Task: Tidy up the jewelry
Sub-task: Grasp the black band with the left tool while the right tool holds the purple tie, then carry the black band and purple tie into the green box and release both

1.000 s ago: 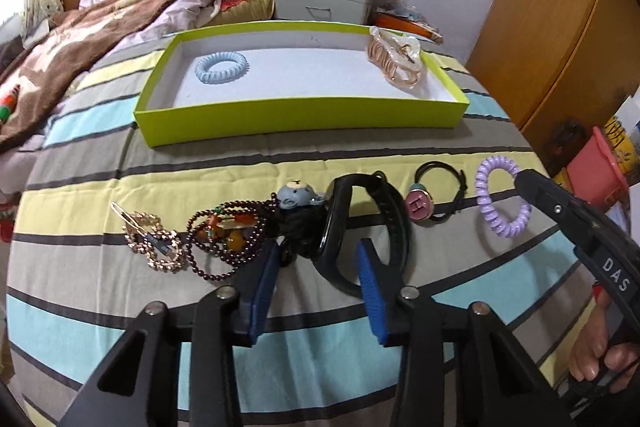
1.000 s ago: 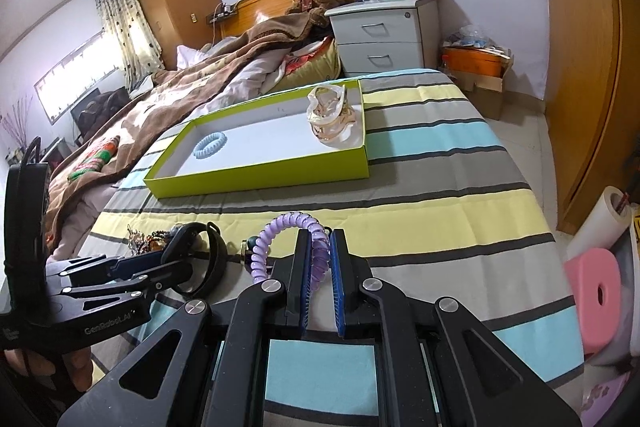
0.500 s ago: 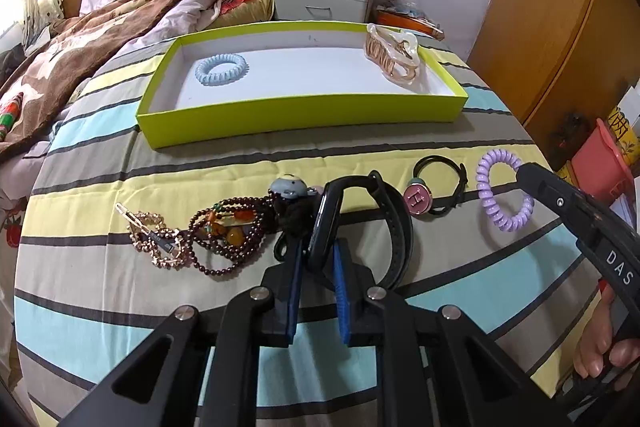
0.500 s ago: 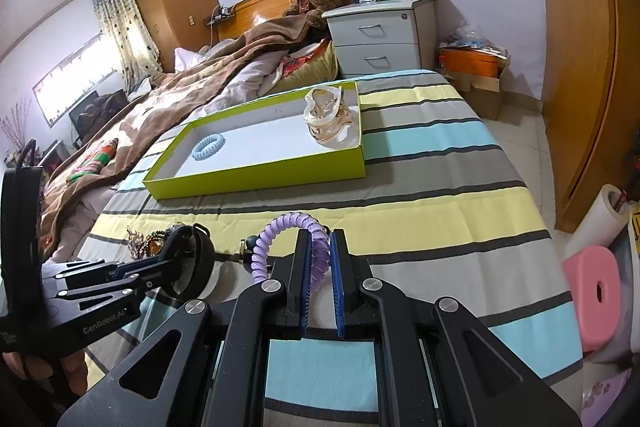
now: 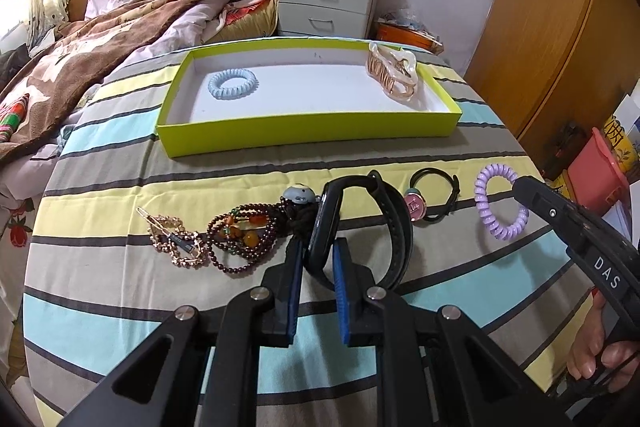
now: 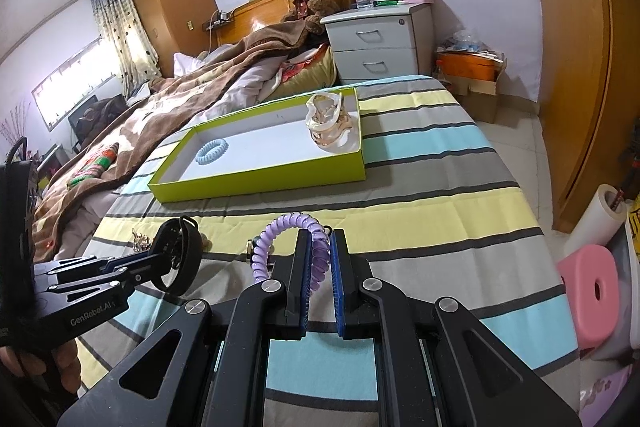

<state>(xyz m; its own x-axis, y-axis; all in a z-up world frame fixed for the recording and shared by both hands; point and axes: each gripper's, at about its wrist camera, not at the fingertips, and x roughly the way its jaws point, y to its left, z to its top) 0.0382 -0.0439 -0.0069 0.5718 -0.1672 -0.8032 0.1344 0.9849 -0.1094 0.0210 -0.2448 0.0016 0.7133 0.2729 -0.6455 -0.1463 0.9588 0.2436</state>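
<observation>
My left gripper (image 5: 318, 247) is shut on a black wristband (image 5: 394, 223) and holds it just above the striped bedspread; it also shows in the right wrist view (image 6: 180, 255). My right gripper (image 6: 318, 247) is shut on a purple spiral hair tie (image 6: 280, 231), lifted off the bed; it also shows in the left wrist view (image 5: 500, 203). A lime-green tray (image 5: 308, 135) lies further back with a blue spiral hair tie (image 5: 232, 83) and a beige hair claw (image 5: 394, 75) in it.
On the bedspread lie a gold chain with a clip (image 5: 172, 239), a dark bead bracelet (image 5: 244, 235), a grey-charm hair tie (image 5: 300, 199) and a black hair tie with a pink charm (image 5: 428, 199). A brown blanket (image 5: 100, 47) covers the left. A nightstand (image 5: 328, 3) stands behind.
My left gripper closed from open onto the black wristband and lifted it slightly. My right gripper stayed shut on the purple hair tie and rose a little.
</observation>
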